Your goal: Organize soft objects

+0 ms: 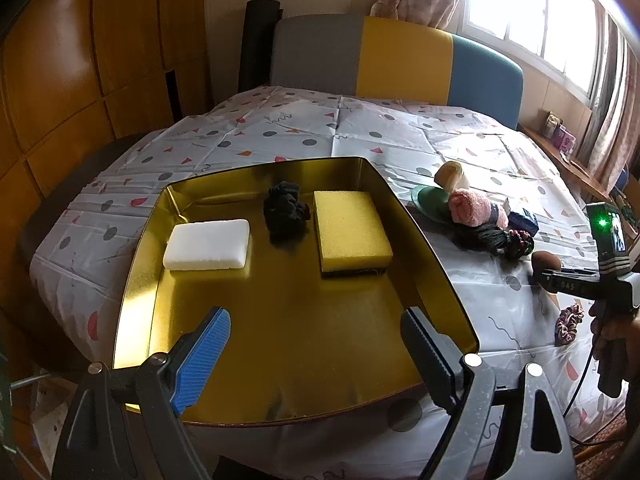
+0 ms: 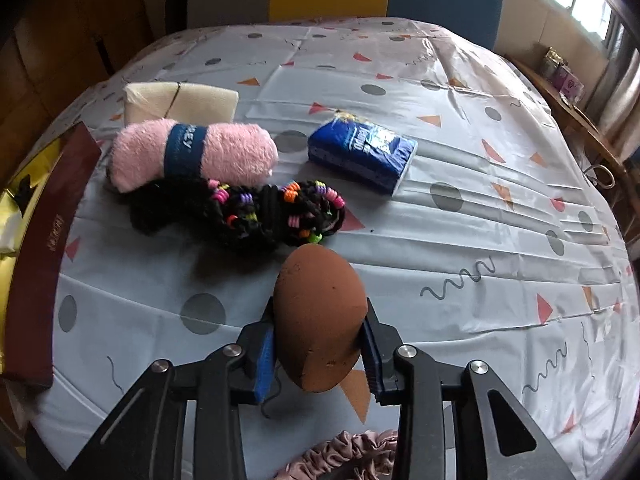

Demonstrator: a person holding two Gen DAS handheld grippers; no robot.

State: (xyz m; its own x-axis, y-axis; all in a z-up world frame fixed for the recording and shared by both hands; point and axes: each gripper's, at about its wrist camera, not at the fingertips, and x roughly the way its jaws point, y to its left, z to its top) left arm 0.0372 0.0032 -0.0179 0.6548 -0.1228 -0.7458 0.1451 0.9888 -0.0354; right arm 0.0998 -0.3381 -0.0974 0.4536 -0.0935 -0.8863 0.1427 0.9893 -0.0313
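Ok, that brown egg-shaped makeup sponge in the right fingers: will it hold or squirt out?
The brown egg-shaped makeup sponge looks like soft foam, so it probably compresses and feels light. Its rounded, tapering sides between the right gripper may let it slip forward, and it would likely roll if dropped.

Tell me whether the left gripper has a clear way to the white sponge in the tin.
Probably yes. The left gripper hangs open over the tin, and bare tin floor lies between it and the white sponge.
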